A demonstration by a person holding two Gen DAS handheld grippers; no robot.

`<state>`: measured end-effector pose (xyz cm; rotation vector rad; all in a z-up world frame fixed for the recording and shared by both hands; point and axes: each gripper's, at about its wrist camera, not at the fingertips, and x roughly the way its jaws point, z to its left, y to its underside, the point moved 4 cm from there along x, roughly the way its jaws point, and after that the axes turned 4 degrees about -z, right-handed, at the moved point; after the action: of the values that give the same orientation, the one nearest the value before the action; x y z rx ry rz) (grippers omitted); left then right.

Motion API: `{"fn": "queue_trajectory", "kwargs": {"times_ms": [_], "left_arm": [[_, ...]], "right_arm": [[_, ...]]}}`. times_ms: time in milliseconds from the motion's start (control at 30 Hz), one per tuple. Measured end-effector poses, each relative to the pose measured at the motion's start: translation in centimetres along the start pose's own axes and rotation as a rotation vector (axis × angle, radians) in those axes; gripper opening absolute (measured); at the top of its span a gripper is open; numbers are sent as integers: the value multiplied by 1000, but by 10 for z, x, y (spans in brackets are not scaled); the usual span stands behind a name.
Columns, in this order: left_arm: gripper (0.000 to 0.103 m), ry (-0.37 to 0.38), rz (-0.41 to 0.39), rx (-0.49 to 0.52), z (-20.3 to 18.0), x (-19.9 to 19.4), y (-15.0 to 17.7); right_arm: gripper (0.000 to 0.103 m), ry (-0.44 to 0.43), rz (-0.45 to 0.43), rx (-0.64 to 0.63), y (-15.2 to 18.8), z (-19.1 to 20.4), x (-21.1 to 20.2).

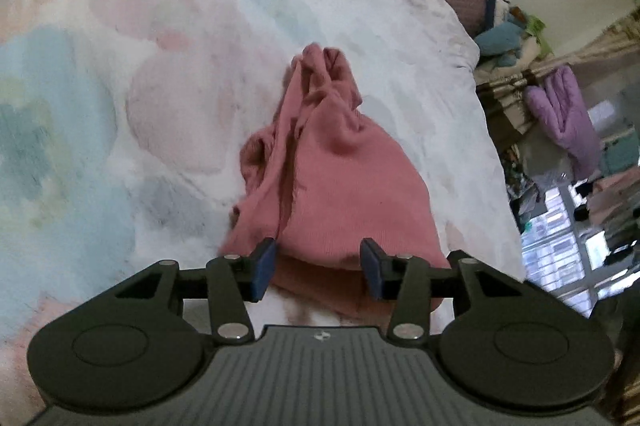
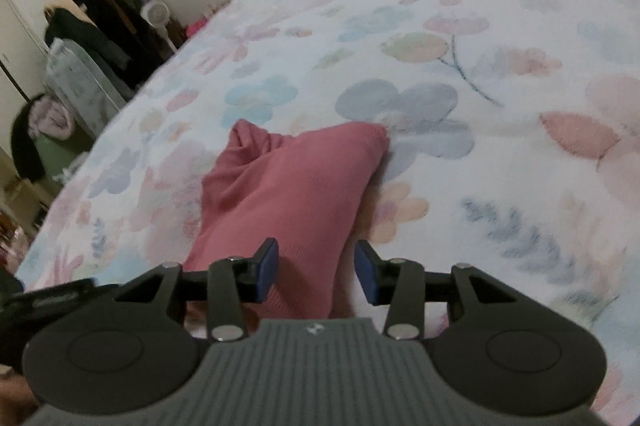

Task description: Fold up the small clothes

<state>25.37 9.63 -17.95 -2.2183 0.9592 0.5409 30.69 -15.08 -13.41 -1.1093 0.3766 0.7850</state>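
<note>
Left wrist: pink garment [image 1: 340, 186] between open hand-held gripper [image 1: 318, 268].

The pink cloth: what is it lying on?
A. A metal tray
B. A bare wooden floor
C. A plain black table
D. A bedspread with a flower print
D: the pink cloth lies bunched on a white bedspread printed with pink and blue flowers, seen all around it in both views.
</note>
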Motion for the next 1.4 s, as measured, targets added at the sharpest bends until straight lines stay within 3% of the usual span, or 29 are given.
{"fn": "queue_trajectory", "kwargs": {"times_ms": [67, 100, 133, 167, 233, 333, 400, 500, 600, 667, 867, 967, 1067, 1100, 1233, 1300, 1400], "left_arm": [[52, 7, 5, -35, 2, 6, 0], [43, 22, 1, -53, 3, 7, -1], [14, 37, -5, -66, 3, 9, -3], [10, 45, -7, -73, 3, 10, -4], [9, 49, -38, -56, 0, 4, -9], [9, 34, -134, -14, -2, -14, -17], [9, -3, -148, -11, 7, -18, -19], [9, -69, -54, -12, 25, -5, -9], [9, -115, -3, 48, 33, 6, 5], [10, -111, -15, 77, 29, 2, 5], [13, -141, -109, 221, -13, -18, -18], [27, -156, -173, 351, -42, -19, -37], [36, -148, -180, 494, -70, 1, -56], [44, -142, -169, 549, -79, 11, -59], [46, -158, -149, 771, -108, 55, -61], [46, -185, -127, 821, -113, 79, -64], [46, -237, -76, 805, -103, 116, -75]], "right_arm": [[38, -15, -16, -6, 6, 5, 4], [38, -16, -22, -16, 8, 7, 6], [35, -24, -22, -20, 9, 8, 7], [27, -47, -15, -15, 11, 8, 10], [22, -75, 2, -3, 14, 9, 12], [16, -88, 8, -64, 14, 21, 15], [12, -103, 1, -100, 13, 31, 14], [11, -83, 23, -116, 18, 34, 22], [11, -1, 100, -170, 42, 31, 40], [11, 6, 84, -227, 49, 33, 40], [14, -52, -18, -184, 24, 32, 13], [14, -51, -94, -187, 12, 35, 4], [14, -28, -139, -191, 4, 36, 7], [16, -27, -142, -189, 2, 35, 10], [22, -42, -134, -195, 5, 35, 27], [22, -49, -128, -208, 10, 35, 32], [26, -62, -123, -213, 16, 33, 38]]}}
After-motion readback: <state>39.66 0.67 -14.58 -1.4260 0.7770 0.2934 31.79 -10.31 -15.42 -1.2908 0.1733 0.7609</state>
